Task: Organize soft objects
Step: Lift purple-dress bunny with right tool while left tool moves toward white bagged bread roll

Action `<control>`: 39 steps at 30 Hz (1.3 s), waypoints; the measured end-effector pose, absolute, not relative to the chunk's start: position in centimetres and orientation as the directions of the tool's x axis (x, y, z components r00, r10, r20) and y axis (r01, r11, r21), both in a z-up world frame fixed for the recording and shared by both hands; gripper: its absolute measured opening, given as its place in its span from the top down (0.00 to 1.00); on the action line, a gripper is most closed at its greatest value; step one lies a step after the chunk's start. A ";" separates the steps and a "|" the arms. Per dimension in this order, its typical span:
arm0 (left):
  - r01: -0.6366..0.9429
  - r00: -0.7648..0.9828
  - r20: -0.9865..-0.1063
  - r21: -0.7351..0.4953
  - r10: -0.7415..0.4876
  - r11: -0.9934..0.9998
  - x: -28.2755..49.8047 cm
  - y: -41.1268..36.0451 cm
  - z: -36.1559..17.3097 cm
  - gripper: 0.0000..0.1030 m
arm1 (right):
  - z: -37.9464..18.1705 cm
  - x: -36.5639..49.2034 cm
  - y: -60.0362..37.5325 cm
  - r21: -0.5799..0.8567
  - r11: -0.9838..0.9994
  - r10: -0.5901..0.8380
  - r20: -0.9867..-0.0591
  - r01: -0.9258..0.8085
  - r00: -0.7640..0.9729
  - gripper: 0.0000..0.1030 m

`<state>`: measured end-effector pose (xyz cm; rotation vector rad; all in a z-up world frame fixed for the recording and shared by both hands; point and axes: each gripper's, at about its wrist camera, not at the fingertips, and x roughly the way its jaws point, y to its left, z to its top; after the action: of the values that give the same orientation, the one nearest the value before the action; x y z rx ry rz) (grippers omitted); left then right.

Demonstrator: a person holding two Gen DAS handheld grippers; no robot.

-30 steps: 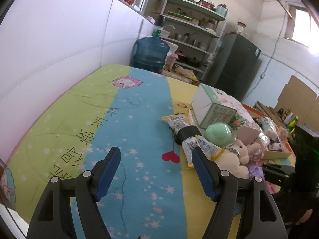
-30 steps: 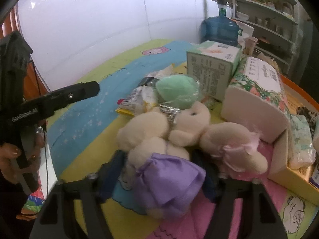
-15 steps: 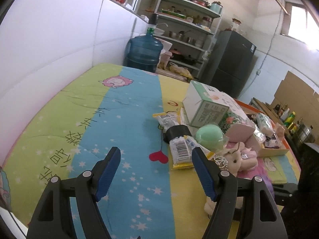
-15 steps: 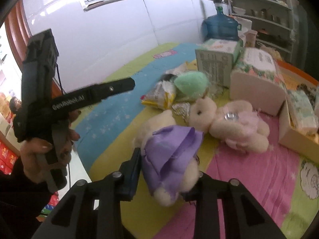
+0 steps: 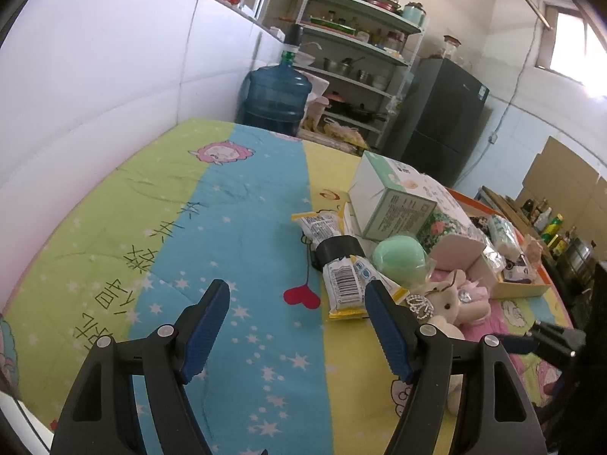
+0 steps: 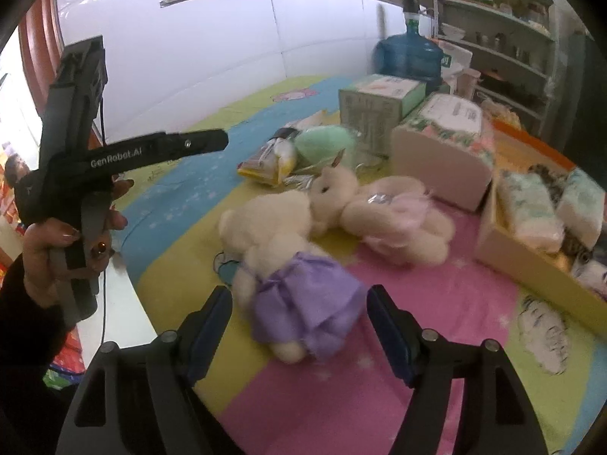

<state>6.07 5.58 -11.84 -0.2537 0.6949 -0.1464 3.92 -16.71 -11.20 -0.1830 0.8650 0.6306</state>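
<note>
A cream plush in a purple dress [image 6: 277, 250] lies on the patterned cloth, just ahead of and between the fingers of my right gripper [image 6: 297, 299]. Its jaws are opening and the pads stand clear of the toy on both sides. Behind it lies a second cream plush in a pink dress [image 6: 394, 212], head against the first. A green ball [image 6: 322, 142] rests further back. My left gripper [image 5: 297, 292] hovers open over the blue band of the cloth with nothing between its fingers. A hand holds it at the left of the right wrist view.
Snack packets [image 5: 341, 284] and a black roll [image 5: 337, 250] lie ahead of the left gripper. A green-white carton [image 6: 373, 110], a floral tissue pack [image 6: 444, 144] and a cardboard tray [image 6: 531, 265] of wrapped packs stand behind the toys. The table's edge runs close on the left.
My right gripper, shut on the purple-dress plush and lifting it half a second ago, has opened. The plush now lies loose on the cloth. The left gripper stays open.
</note>
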 end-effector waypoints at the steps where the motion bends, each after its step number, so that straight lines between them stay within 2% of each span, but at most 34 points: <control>1: 0.051 0.759 -0.613 -0.281 -0.220 0.958 6.1 5.6 -11.9 0.27 | -11.0 4.0 -16.5 0.085 0.794 0.445 -0.755 -0.601 0.481 0.29; 11: 0.046 0.756 -0.621 -0.269 -0.210 0.962 6.2 5.9 -11.9 0.27 | -12.5 5.8 -11.4 -0.047 0.693 0.408 -0.797 -0.719 0.445 0.29; 13: 0.050 0.754 -0.621 -0.269 -0.213 0.962 6.3 5.7 -11.9 0.27 | -12.7 5.9 -11.1 -0.052 0.692 0.405 -0.797 -0.720 0.447 0.33; 14: 0.055 0.753 -0.622 -0.268 -0.216 0.962 6.4 5.6 -11.9 0.27 | -12.7 5.9 -11.1 -0.042 0.693 0.413 -0.796 -0.720 0.444 0.40; 17: 0.068 0.750 -0.622 -0.265 -0.225 0.962 6.8 5.1 -11.7 0.27 | -12.5 5.7 -11.3 -0.011 0.704 0.435 -0.783 -0.710 0.443 0.50; 25: 0.112 0.709 -0.651 -0.273 -0.269 0.955 9.5 2.4 -11.8 0.27 | -11.0 4.6 -13.8 0.086 0.750 0.501 -0.721 -0.655 0.479 0.51; 33: 0.084 0.652 -0.724 -0.225 -0.224 0.971 11.7 0.7 -13.6 0.27 | -10.4 3.8 -16.7 0.164 0.782 0.533 -0.676 -0.601 0.509 0.51; 39: 0.081 0.636 -0.737 -0.231 -0.228 0.970 12.1 0.6 -14.0 0.25 | -10.6 3.9 -17.8 0.203 0.785 0.551 -0.662 -0.586 0.508 0.51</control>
<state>12.08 0.59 -14.02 -0.1824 0.8651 -0.1780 3.95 -17.79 -10.62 -0.0497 0.7799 0.6851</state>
